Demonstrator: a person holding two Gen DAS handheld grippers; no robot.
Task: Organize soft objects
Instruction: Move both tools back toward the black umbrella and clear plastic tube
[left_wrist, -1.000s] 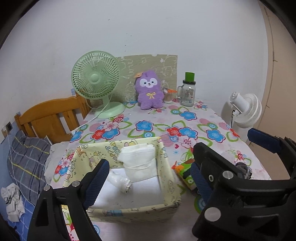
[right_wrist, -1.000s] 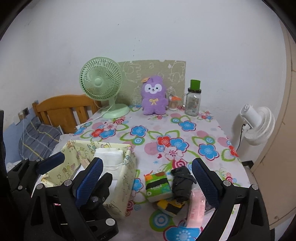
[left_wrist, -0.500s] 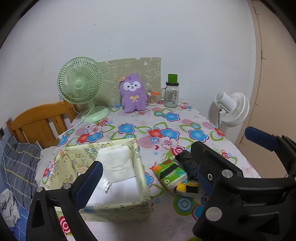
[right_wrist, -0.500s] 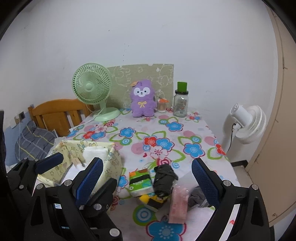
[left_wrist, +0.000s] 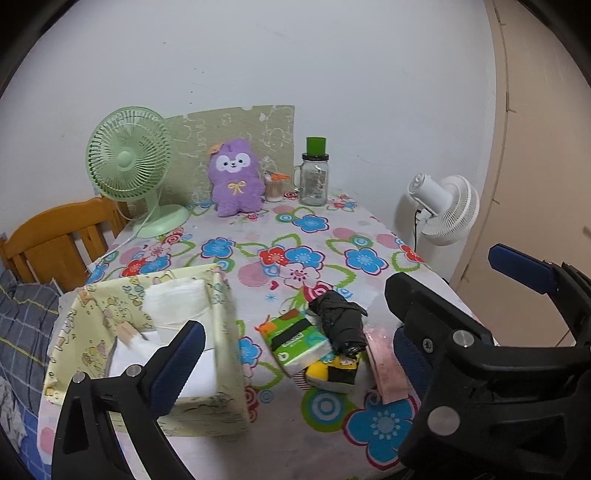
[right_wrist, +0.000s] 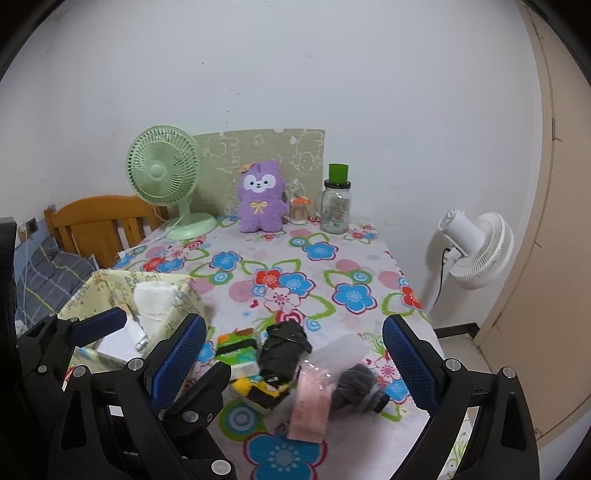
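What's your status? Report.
Both tools open, empty: left tool, right tool. Soft items piled right of fabric bin; black bundle nearest. Nothing blocking.

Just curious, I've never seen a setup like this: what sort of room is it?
Most likely a bedroom at home: a wooden headboard with checked bedding stands beside a table in a flowered cloth, with a purple plush toy on it.

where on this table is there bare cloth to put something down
The middle of the tablecloth is bare, bordered by the purple plush, green fan and jar behind and the fabric box on its left. The near edge is crowded: tissue pack, black bundle, pink packet.
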